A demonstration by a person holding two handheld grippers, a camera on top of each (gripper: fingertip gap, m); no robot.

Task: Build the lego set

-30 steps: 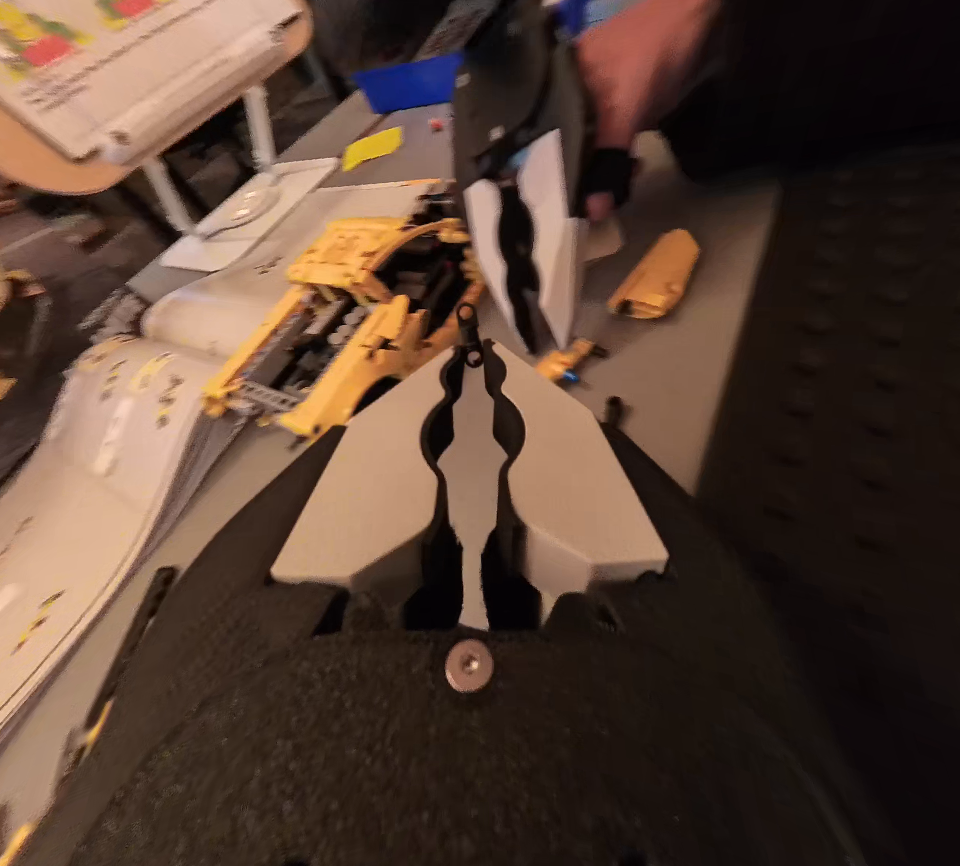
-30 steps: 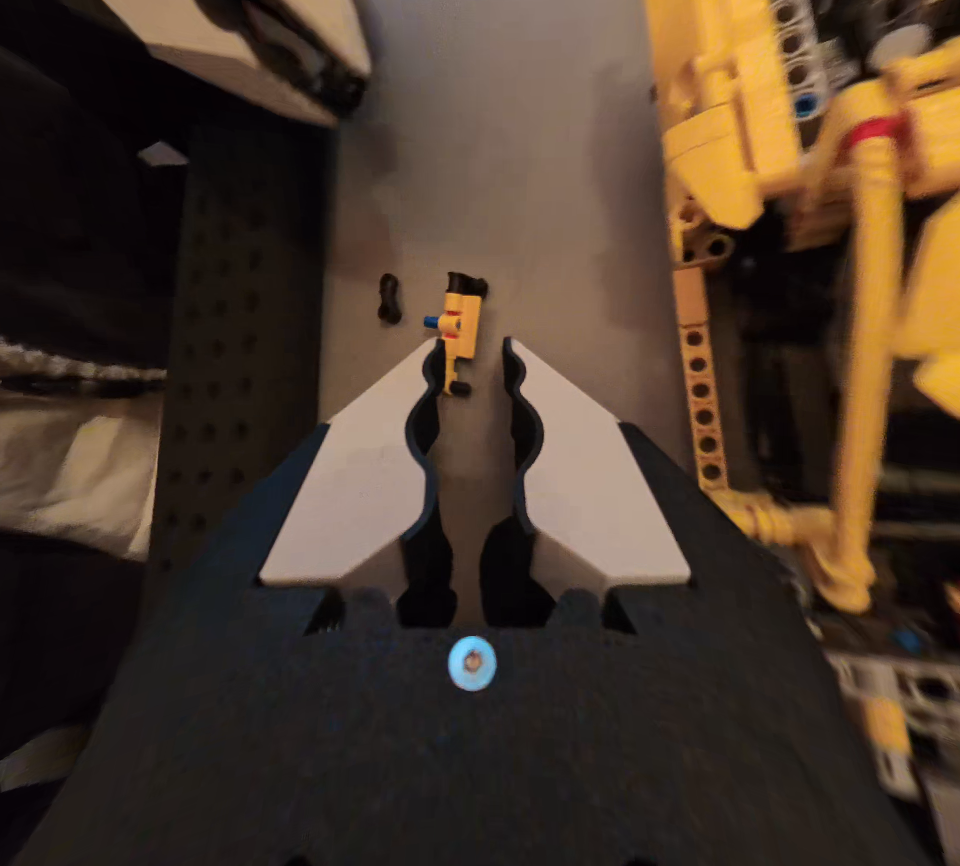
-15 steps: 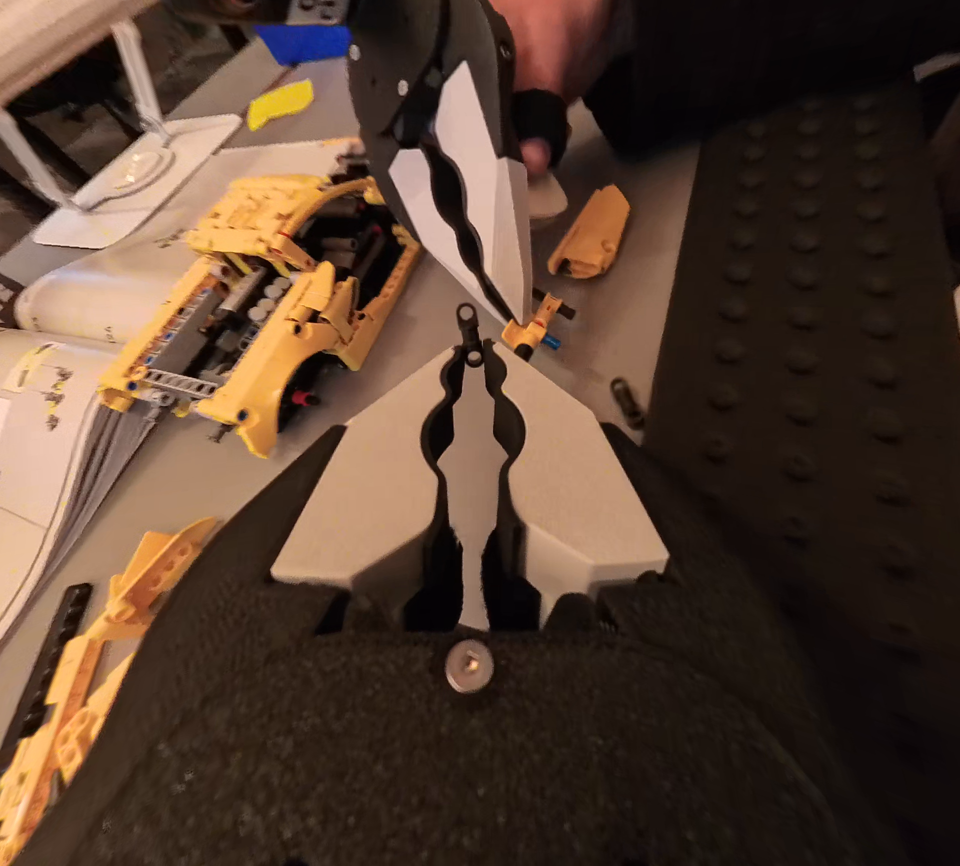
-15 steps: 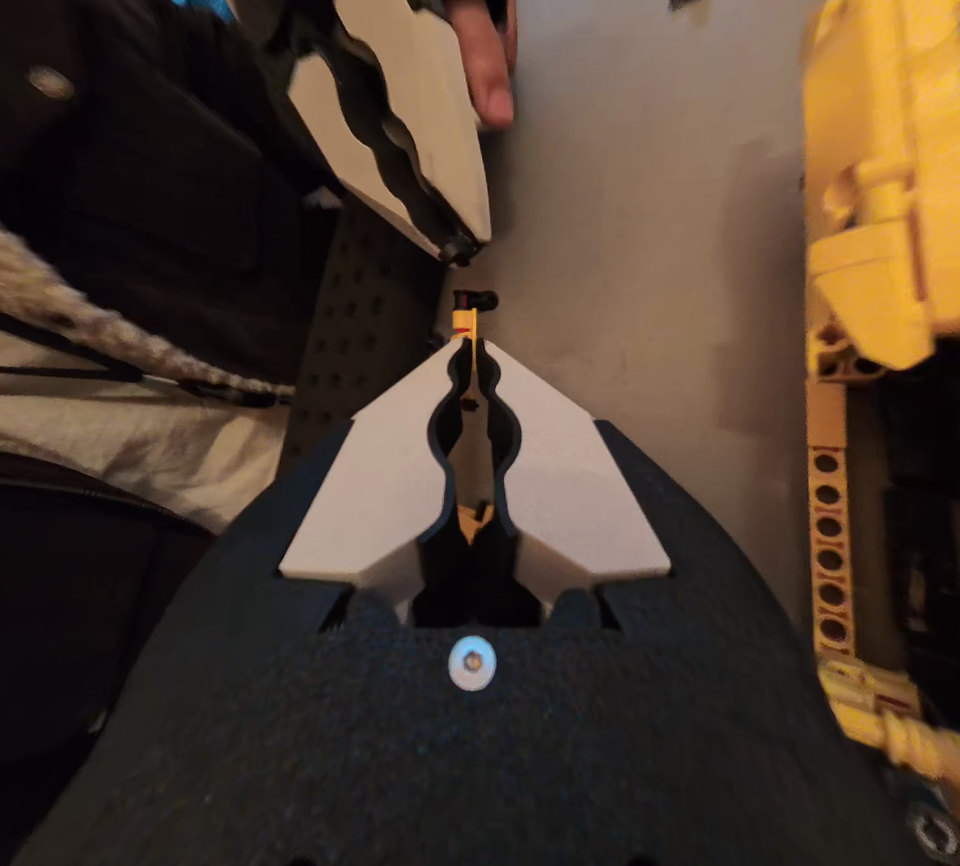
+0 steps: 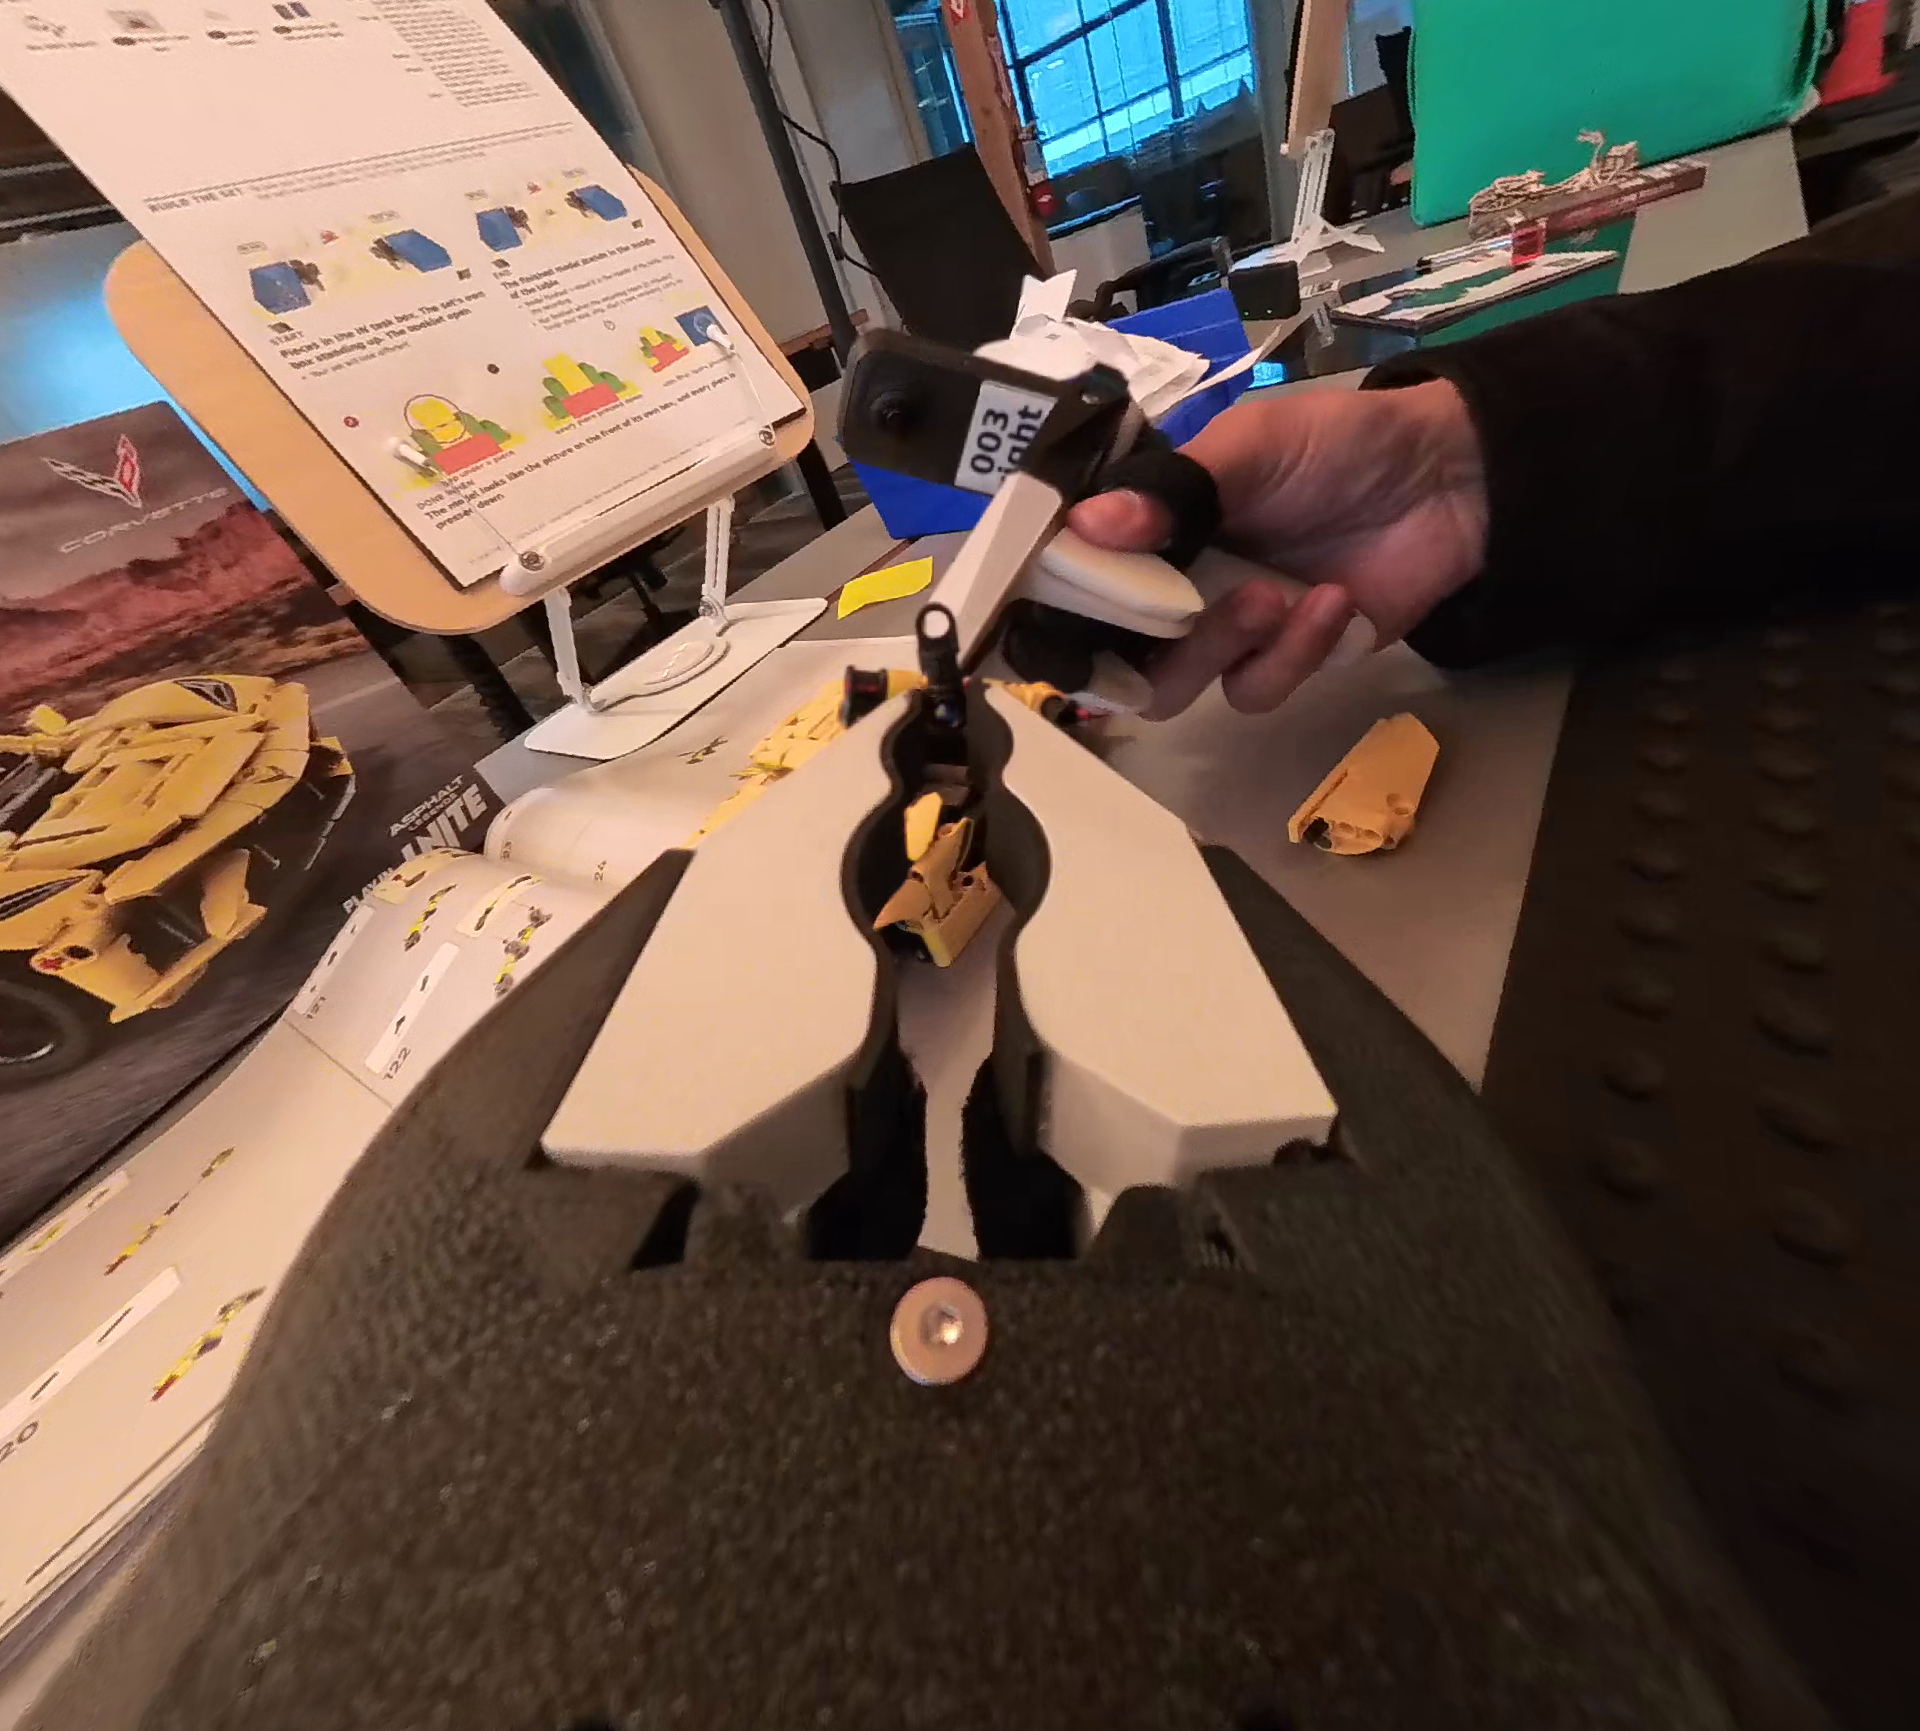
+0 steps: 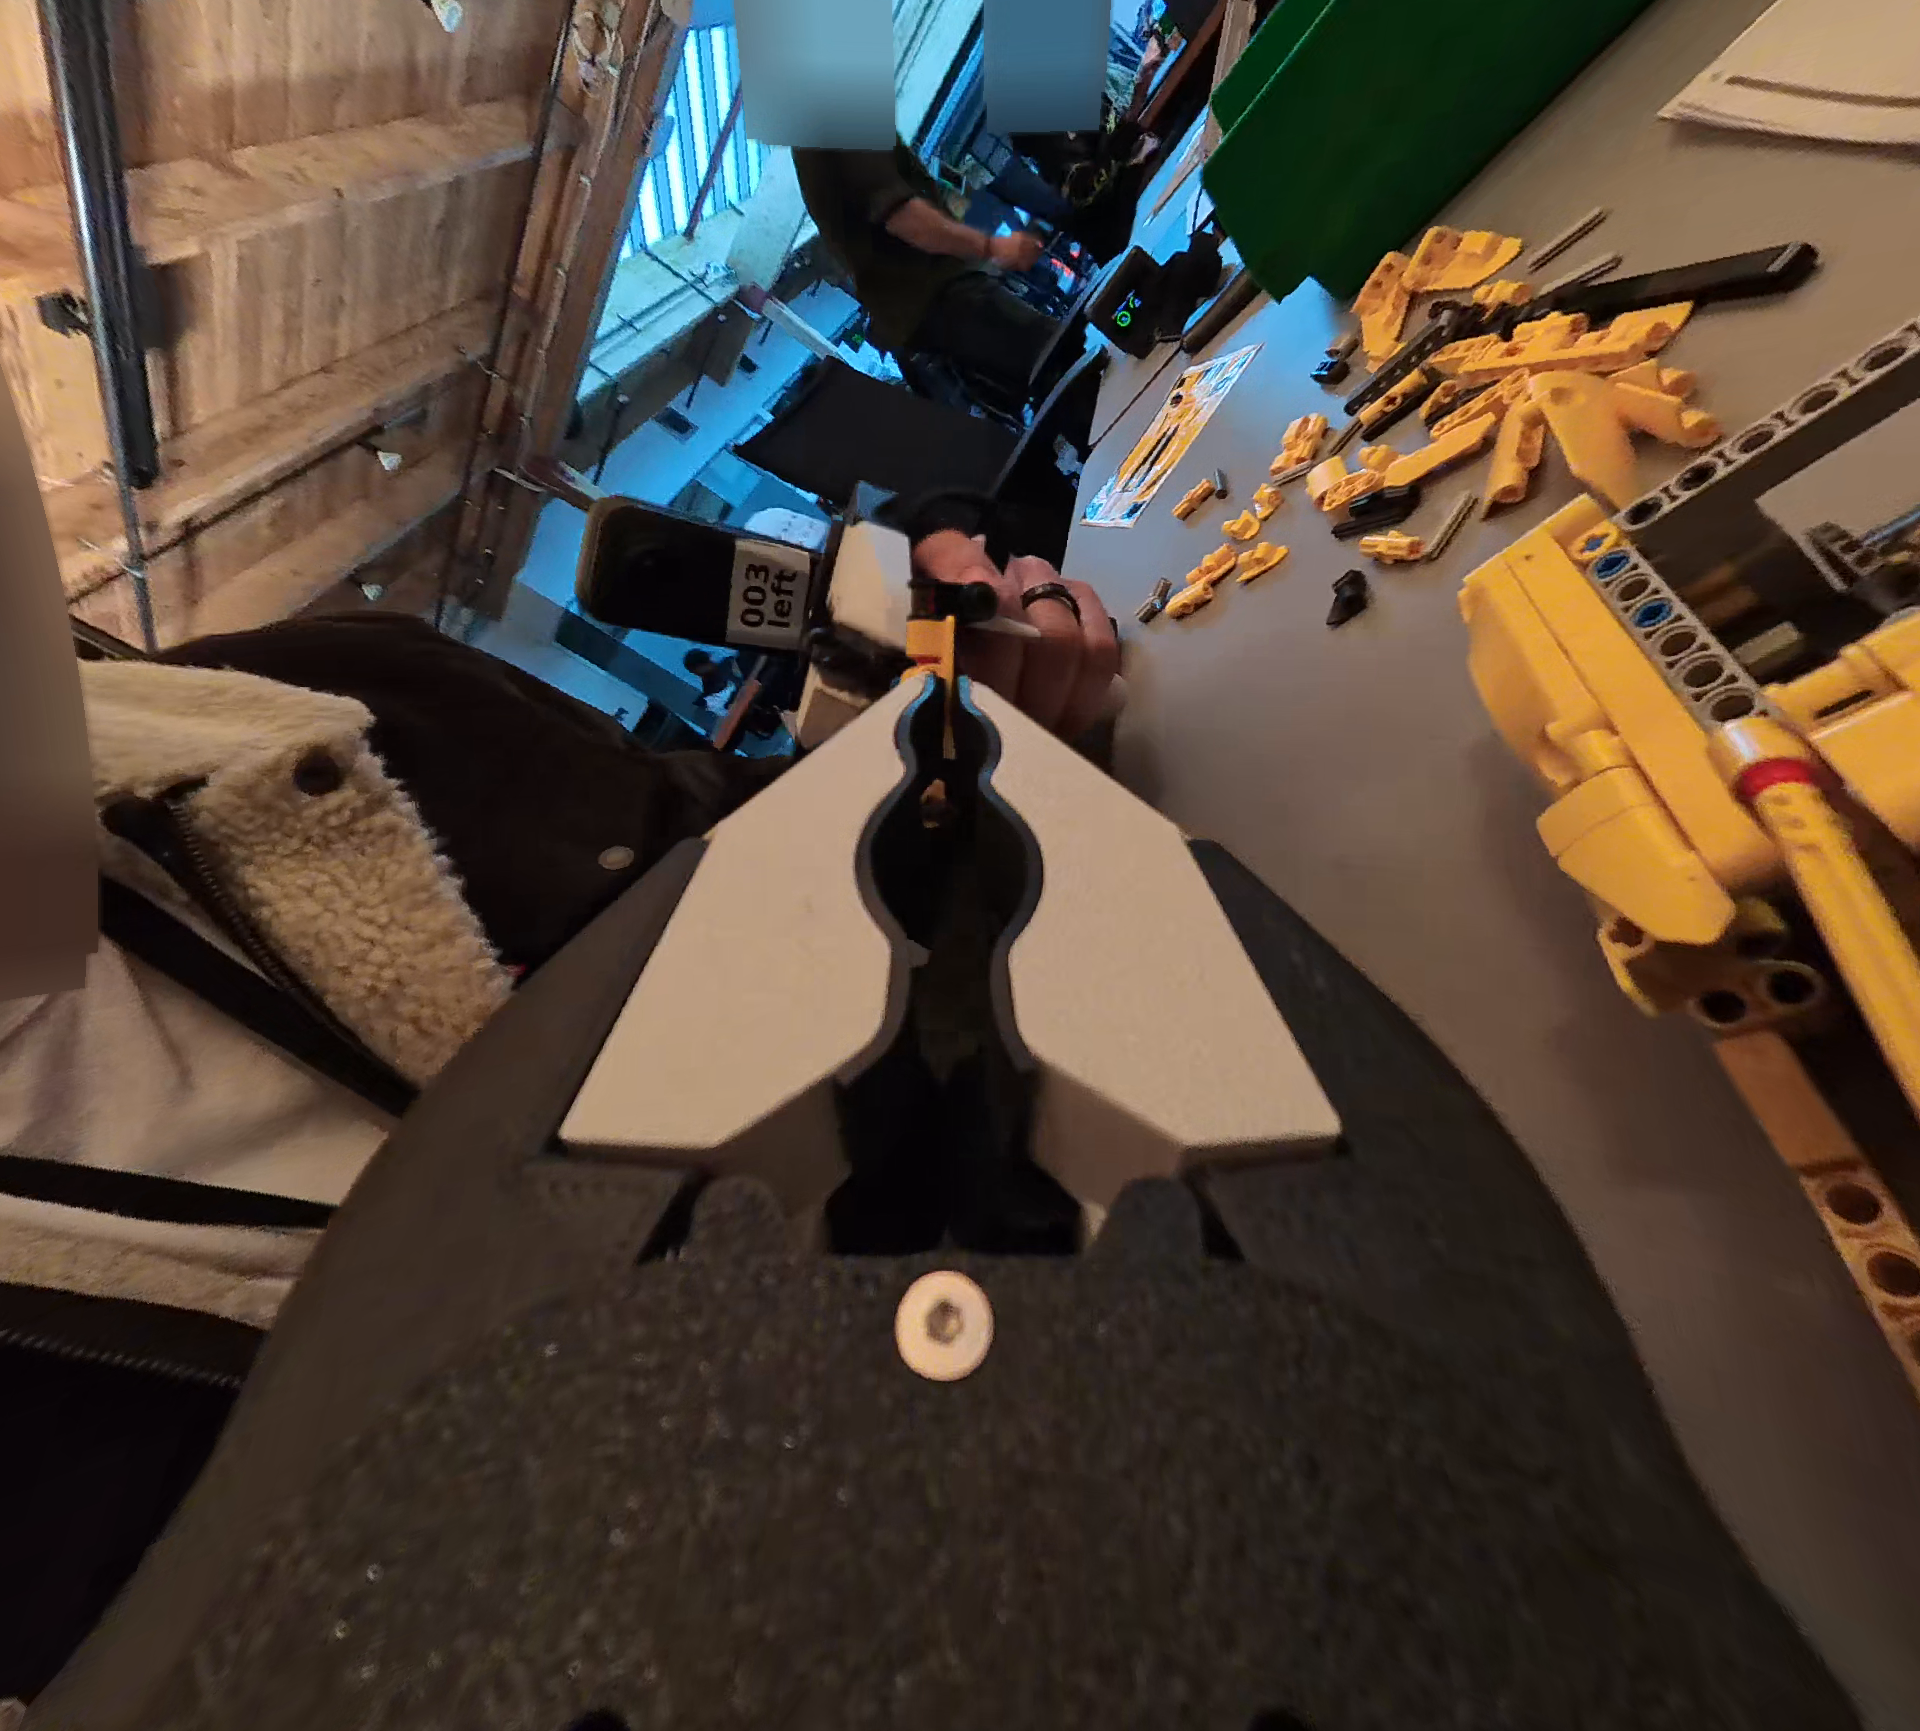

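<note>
Between the tips of your left gripper (image 5: 940, 710), whose tongs are drawn narrow, you are pinching a small black connector (image 5: 938, 637) that is standing up out of them. Your right gripper (image 6: 943, 705) is likewise closed tight, gripping a small yellow sub-assembly (image 6: 943, 658) with a black pin at its top. You are holding both pieces up off the table (image 6: 1299, 798), tip to tip; whether the two pieces are actually touching cannot be made out.

Only the left wrist view is showing your right hand (image 5: 1340, 528) wrapping the right gripper's handle. It is also showing a yellow curved panel (image 5: 1366, 788) lying alone on the table, the open instruction booklet (image 5: 436, 933), the set's box (image 5: 156, 725) with its yellow car picture, the instruction board (image 5: 343, 206) leaning on its stand, and a blue bin (image 5: 935, 502) behind.

Only the right wrist view is giving you the partly built yellow car model (image 6: 1621, 777) clearly. It is sitting on the table just to the right, with a grey holed beam along its top, blue pins in two holes and a red ring on a yellow rod. Farther off, loose yellow and black pieces (image 6: 1507, 393) are lying scattered before a green board (image 6: 1455, 71).
</note>
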